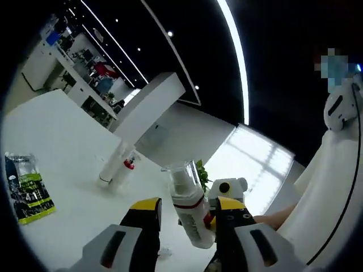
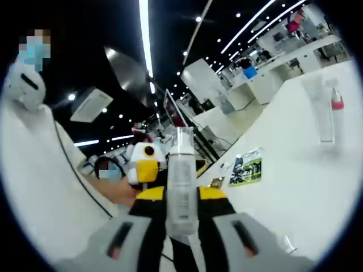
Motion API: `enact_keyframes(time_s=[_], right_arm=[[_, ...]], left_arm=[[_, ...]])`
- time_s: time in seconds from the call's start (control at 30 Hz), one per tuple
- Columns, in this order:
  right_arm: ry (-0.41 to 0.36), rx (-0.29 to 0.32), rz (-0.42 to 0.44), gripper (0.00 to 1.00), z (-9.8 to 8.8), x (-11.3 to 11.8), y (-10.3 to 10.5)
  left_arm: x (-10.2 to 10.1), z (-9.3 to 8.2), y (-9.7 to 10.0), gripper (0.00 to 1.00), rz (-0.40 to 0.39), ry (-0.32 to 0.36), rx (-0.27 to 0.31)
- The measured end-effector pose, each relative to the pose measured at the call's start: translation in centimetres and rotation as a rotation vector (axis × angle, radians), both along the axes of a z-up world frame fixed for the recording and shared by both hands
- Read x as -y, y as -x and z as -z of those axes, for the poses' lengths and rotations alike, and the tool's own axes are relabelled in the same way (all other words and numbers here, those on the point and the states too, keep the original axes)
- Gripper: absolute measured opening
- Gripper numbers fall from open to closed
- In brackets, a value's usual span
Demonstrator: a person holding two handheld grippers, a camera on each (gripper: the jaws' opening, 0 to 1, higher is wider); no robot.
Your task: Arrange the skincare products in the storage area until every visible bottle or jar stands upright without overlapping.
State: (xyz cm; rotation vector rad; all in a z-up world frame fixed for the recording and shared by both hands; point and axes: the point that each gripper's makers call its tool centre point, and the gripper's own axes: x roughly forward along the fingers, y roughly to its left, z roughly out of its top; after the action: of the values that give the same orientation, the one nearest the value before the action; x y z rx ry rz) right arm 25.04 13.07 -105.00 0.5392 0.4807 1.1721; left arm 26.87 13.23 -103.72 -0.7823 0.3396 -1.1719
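While the left tool (image 1: 187, 212) sits low in the left gripper view, its yellow-tipped jaws stand on either side of a white pump bottle (image 1: 190, 212) with a clear cap and a red band; the right-hand jaw touches the bottle, the other shows a narrow gap, so a firm pinch cannot be confirmed. The bottle is tilted, cap toward the view's top, lifted above the white counter (image 1: 68, 141). In the right gripper view the same bottle (image 2: 181, 190) lies lengthwise between the right tool (image 2: 181, 195) jaws, both yellow tips pressed against its sides: pinched. The left tool (image 2: 144, 164) shows just behind it, at the bottle's far end.

On the counter, well apart from the held bottle: a white tube (image 1: 110, 167) standing on its cap, touching or just beside a small bottle with a red top (image 1: 127, 167); same pair at (image 2: 319, 113) and (image 2: 337, 110). A clear sachet with green and black print (image 1: 25, 190) lies flat nearer the counter edge, also at (image 2: 247, 167).

A person's white sleeve (image 1: 323, 198) shows alongside.
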Motion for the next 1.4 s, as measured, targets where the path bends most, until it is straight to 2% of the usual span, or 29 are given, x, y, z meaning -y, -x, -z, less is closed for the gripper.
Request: enact_keyframes(time_s=[0.2, 0.23, 0.3, 0.37, 0.53, 0.6, 0.63, 0.67, 0.73, 0.8, 0.83, 0.87, 0.9, 0.93, 0.97, 1.1, 1.23, 1.3, 1.4], right_arm=[[-0.081, -0.018, -0.009, 0.18, -1.0, 0.3, 1.0], [-0.081, -0.021, -0.007, 0.18, -0.9, 0.2, 0.9], [-0.077, -0.041, -0.009, 0.18, -0.4, 0.2, 0.8], [-0.089, -0.063, -0.018, 0.18, -0.5, 0.1, 0.5], [-0.05, -0.034, -0.044, 0.19, -0.3, -0.4, 0.2], [0.039, 0.031, -0.008, 0.2, 0.8, -0.3, -0.8], [0.059, 0.035, -0.006, 0.23, 1.0, -0.4, -0.9], [0.091, 0.002, 0.0, 0.26, 1.4, -0.5, -1.0], [0.162, 0.029, -0.006, 0.28, 1.7, -0.5, -1.0], [0.173, 0.051, -0.006, 0.28, 0.9, -0.5, -0.9], [0.173, 0.052, -0.009, 0.27, 0.7, -0.5, -0.9], [0.177, 0.056, -0.007, 0.28, 0.5, -0.4, -0.9], [0.201, 0.094, 0.016, 0.28, 0.2, -0.2, -1.5], [0.21, 0.106, 0.027, 0.28, 0.2, -0.2, -1.7], [0.22, 0.128, 0.05, 0.28, -0.3, -0.3, -2.1], [0.254, 0.179, 0.101, 0.28, -1.2, -0.6, -2.8], [0.349, 0.212, 0.102, 0.27, -0.5, -0.6, -3.0], [0.347, 0.223, 0.123, 0.24, -0.8, -0.5, -3.2], [0.354, 0.229, 0.133, 0.2, -1.0, -0.2, -3.3]], left_arm=[[1.8, -0.2, 1.1, 0.34, 0.08, 0.036, 0.007], [2.0, -0.3, 1.3, 0.32, 0.097, 0.053, 0.004], [2.1, 0.1, 1.3, 0.3, 0.114, 0.076, -0.039], [2.0, -0.2, 1.3, 0.24, 0.132, 0.098, -0.042], [1.7, -0.1, 0.8, 0.23, 0.125, 0.071, -0.04], [1.1, 0.8, 0.2, 0.22, 0.065, -0.014, 0.022], [1.0, 1.1, 0.1, 0.22, 0.056, -0.04, 0.04], [0.7, 2.0, -0.3, 0.21, 0.027, -0.105, 0.059], [0.3, 2.4, -0.7, 0.21, 0.021, -0.153, 0.054], [0.0, 2.6, -1.0, 0.21, 0.008, -0.178, 0.057], [-0.4, 2.9, -1.6, 0.21, -0.004, -0.24, 0.09], [-0.5, 2.8, -1.7, 0.21, -0.002, -0.263, 0.111], [-0.6, 2.6, -1.8, 0.21, -0.007, -0.285, 0.135], [-0.5, 2.5, -1.8, 0.21, 0.001, -0.292, 0.149], [-0.4, 2.5, -1.7, 0.2, 0.015, -0.331, 0.189], [0.6, 3.2, -1.0, 0.2, 0.072, -0.407, 0.228], [1.8, 3.3, -0.5, 0.2, 0.11, -0.44, 0.254], [2.1, 3.4, -0.1, 0.2, 0.138, -0.471, 0.289], [2.3, 3.5, 0.1, 0.2, 0.144, -0.488, 0.309]])
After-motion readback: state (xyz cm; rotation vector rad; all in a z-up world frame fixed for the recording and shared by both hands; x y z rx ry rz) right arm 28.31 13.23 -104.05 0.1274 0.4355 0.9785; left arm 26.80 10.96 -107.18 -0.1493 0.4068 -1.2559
